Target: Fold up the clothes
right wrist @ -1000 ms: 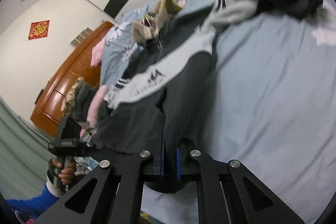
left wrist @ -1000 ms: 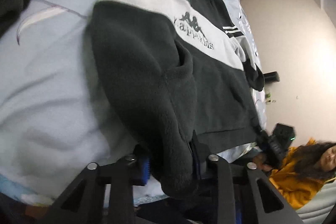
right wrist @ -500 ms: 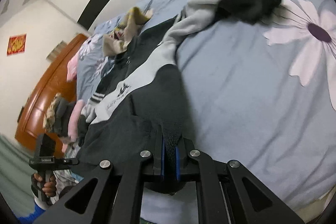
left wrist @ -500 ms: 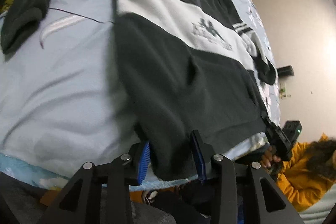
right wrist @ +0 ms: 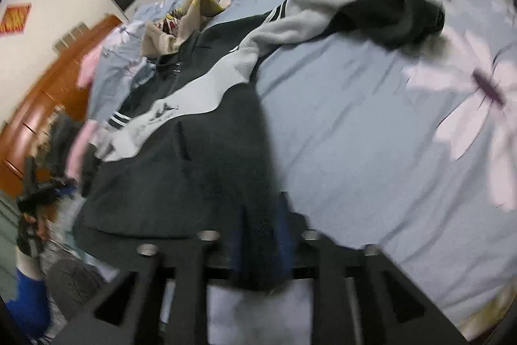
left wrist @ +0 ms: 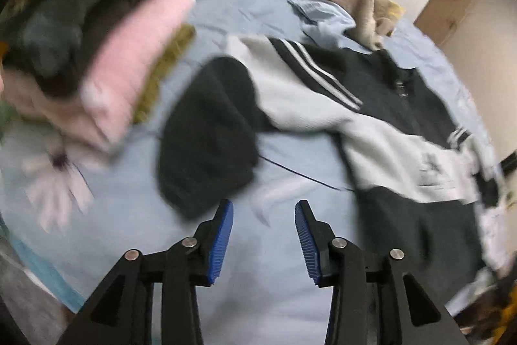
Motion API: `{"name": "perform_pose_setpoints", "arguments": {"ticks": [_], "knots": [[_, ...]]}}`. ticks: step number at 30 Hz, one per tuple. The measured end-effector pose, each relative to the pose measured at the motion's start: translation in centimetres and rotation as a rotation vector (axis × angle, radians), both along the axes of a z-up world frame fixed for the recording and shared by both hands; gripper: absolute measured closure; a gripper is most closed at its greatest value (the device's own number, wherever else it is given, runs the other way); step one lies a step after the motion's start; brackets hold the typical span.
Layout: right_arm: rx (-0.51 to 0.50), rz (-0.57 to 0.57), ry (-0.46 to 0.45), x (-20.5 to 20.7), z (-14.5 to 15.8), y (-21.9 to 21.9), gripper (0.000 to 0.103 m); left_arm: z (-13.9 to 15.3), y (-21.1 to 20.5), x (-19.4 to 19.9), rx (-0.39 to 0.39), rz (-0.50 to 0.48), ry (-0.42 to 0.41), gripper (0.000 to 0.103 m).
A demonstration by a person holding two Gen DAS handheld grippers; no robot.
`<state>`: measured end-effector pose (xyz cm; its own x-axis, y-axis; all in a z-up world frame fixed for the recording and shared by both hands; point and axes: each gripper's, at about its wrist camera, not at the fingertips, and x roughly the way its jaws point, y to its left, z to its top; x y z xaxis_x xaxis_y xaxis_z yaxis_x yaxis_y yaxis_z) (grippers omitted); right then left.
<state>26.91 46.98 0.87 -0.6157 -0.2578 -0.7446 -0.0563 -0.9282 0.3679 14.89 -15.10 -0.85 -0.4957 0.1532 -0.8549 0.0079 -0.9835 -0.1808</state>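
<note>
A black and grey fleece jacket (left wrist: pixel 381 105) lies spread on the blue flowered bedsheet (left wrist: pixel 274 280). Its dark sleeve cuff (left wrist: pixel 206 144) lies just beyond my left gripper (left wrist: pixel 263 215), which is open and empty above the sheet. In the right wrist view the jacket (right wrist: pixel 194 151) stretches away from my right gripper (right wrist: pixel 258 241), whose blue pads still have the dark hem between them, now with a slight gap; the picture is blurred. The other sleeve (right wrist: pixel 387 12) lies at the far right.
A stack of folded clothes (left wrist: pixel 106 54), pink and grey, sits at the left in the left wrist view. A beige garment (left wrist: pixel 365 8) lies beyond the jacket's collar. A wooden cabinet (right wrist: pixel 48 105) stands at the left of the bed.
My left gripper let go of the jacket hem, opened wide and swung to the left toward the sleeve cuff. My right gripper stayed at the hem and its jaws parted a little.
</note>
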Motion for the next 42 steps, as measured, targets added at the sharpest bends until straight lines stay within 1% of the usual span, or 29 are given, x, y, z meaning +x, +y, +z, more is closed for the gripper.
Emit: {"name": "perform_pose_setpoints", "arguments": {"ticks": [1,2,4,5,6,8,10,11,12,13,14,15,17,20,22,23,26,27,29,31,32,34,35,37,40,41,42], "knots": [[0.039,-0.014,0.013,0.1,0.7,0.1,0.059,-0.3,-0.3,-0.2,-0.026,-0.021,0.013,0.055],[0.062,-0.025,0.026,0.2,1.4,0.1,0.059,-0.6,-0.6,-0.3,-0.05,-0.046,0.024,0.054],[0.082,-0.039,0.051,0.0,2.7,0.1,0.059,-1.7,-0.1,-0.8,-0.108,-0.107,0.036,0.046],[0.092,-0.047,0.063,-0.1,3.4,0.1,0.059,-2.2,0.5,-1.2,-0.146,-0.123,0.04,0.046],[0.094,-0.048,0.072,-0.3,3.9,-0.1,0.059,-2.7,1.1,-1.4,-0.202,-0.139,0.053,0.046],[0.085,-0.041,0.082,-0.8,4.4,-0.9,0.059,-4.0,2.2,-1.9,-0.295,-0.176,0.065,0.04],[0.082,-0.025,0.085,-1.5,4.7,-2.4,0.059,-5.0,2.7,-2.3,-0.348,-0.203,0.07,0.04],[0.082,-0.013,0.089,-1.9,4.8,-3.3,0.059,-5.2,2.8,-2.4,-0.355,-0.211,0.08,0.041],[0.083,0.001,0.094,-2.2,5.0,-4.1,0.059,-5.4,2.7,-2.4,-0.357,-0.218,0.094,0.045],[0.084,0.016,0.1,-2.6,5.1,-5.0,0.059,-5.3,2.5,-2.5,-0.348,-0.213,0.1,0.063],[0.088,0.032,0.104,-3.0,5.3,-5.9,0.059,-5.1,2.2,-2.5,-0.333,-0.203,0.101,0.072],[0.093,0.048,0.109,-3.6,5.6,-6.8,0.059,-4.7,1.6,-2.7,-0.303,-0.19,0.104,0.074],[0.103,0.079,0.126,-4.7,6.1,-8.5,0.059,-3.0,0.1,-3.1,-0.183,-0.17,0.117,0.076],[0.093,0.123,0.164,-6.9,7.1,-11.2,0.059,1.4,-3.1,-3.7,0.081,-0.12,0.145,0.077],[0.067,0.15,0.181,-8.6,7.7,-12.8,0.059,4.8,-5.2,-4.4,0.276,-0.095,0.171,0.077],[0.053,0.163,0.183,-9.5,7.9,-13.5,0.059,6.5,-5.8,-4.9,0.354,-0.089,0.188,0.077],[0.053,0.203,0.193,-11.7,8.3,-15.1,0.059,11.4,-5.3,-6.6,0.531,-0.132,0.249,0.077],[0.055,0.213,0.196,-12.3,8.3,-15.3,0.059,13.0,-4.4,-7.3,0.587,-0.163,0.27,0.077],[0.048,0.209,0.194,-13.3,8.1,-15.2,0.059,15.2,-1.6,-8.5,0.664,-0.238,0.3,0.077],[0.038,0.197,0.189,-14.3,7.9,-14.8,0.059,16.6,2.6,-9.9,0.705,-0.318,0.312,0.077],[0.031,0.185,0.184,-14.7,7.8,-14.5,0.059,17.1,5.2,-10.5,0.708,-0.36,0.31,0.077],[0.005,0.15,0.173,-15.2,7.4,-13.2,0.059,17.1,10.7,-11.8,0.688,-0.43,0.284,0.077],[-0.005,0.137,0.169,-15.3,7.3,-12.7,0.059,16.6,13.6,-12.3,0.68,-0.46,0.264,0.077],[-0.015,0.109,0.162,-15.1,6.9,-11.3,0.059,14.8,18.9,-13.3,0.67,-0.503,0.205,0.077],[-0.018,0.057,0.135,-14.4,5.7,-8.9,0.059,10.4,25.8,-14.6,0.648,-0.53,0.089,0.076],[-0.022,0.037,0.121,-14.1,5.2,-8.1,0.059,8.8,27.7,-14.7,0.625,-0.527,0.055,0.076],[-0.026,0.019,0.105,-13.7,4.6,-7.2,0.059,6.6,29.8,-15.0,0.583,-0.518,0.013,0.076]]}}
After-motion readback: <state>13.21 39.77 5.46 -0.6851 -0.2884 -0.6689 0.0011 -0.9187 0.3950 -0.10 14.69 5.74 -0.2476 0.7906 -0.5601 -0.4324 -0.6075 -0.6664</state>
